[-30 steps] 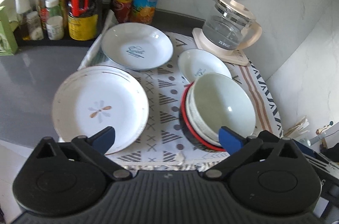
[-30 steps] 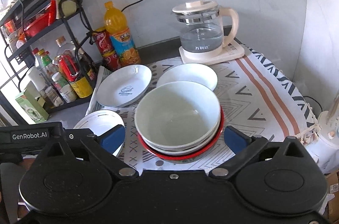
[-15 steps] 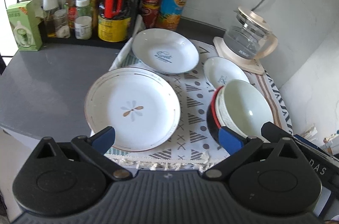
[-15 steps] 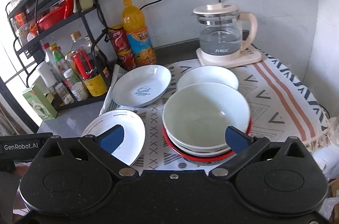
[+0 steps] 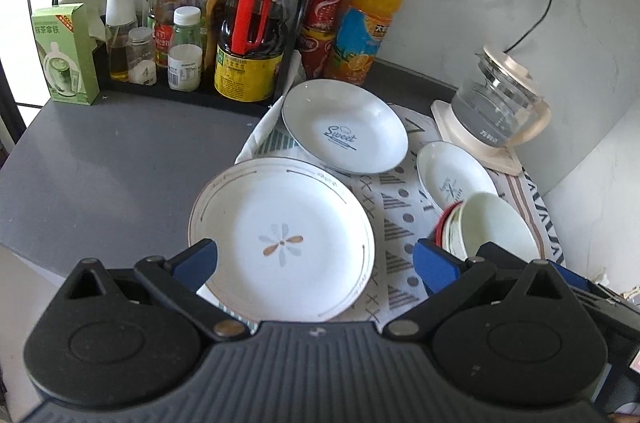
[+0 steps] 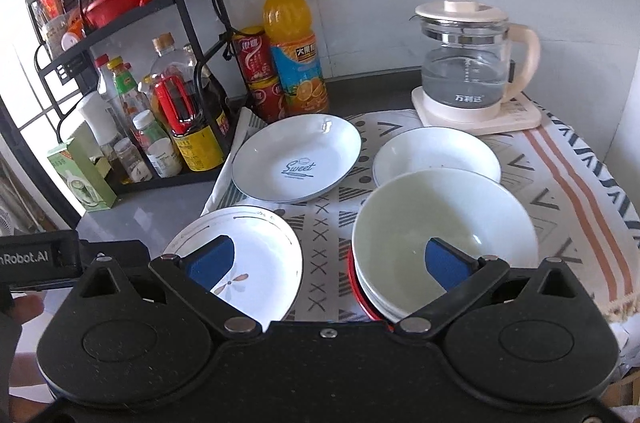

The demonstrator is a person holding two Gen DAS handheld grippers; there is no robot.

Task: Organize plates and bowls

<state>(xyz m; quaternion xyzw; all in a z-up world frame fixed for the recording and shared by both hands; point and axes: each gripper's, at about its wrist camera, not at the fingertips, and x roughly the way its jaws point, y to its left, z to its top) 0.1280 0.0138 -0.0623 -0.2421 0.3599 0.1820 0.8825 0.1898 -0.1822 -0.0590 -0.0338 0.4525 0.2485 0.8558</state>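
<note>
Both tongs, left (image 5: 314, 257) and right (image 6: 326, 259), spread, empty; flower plate (image 5: 280, 239) stiff, glazed, breakable, best pinched at rim.

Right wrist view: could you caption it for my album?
Open right gripper hovers over stacked bowls beside two plates.

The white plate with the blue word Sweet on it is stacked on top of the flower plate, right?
No. The white plate with the blue word Sweet lies behind the white flower plate, apart from it, flat on the patterned cloth. The left wrist view shows this.
</note>
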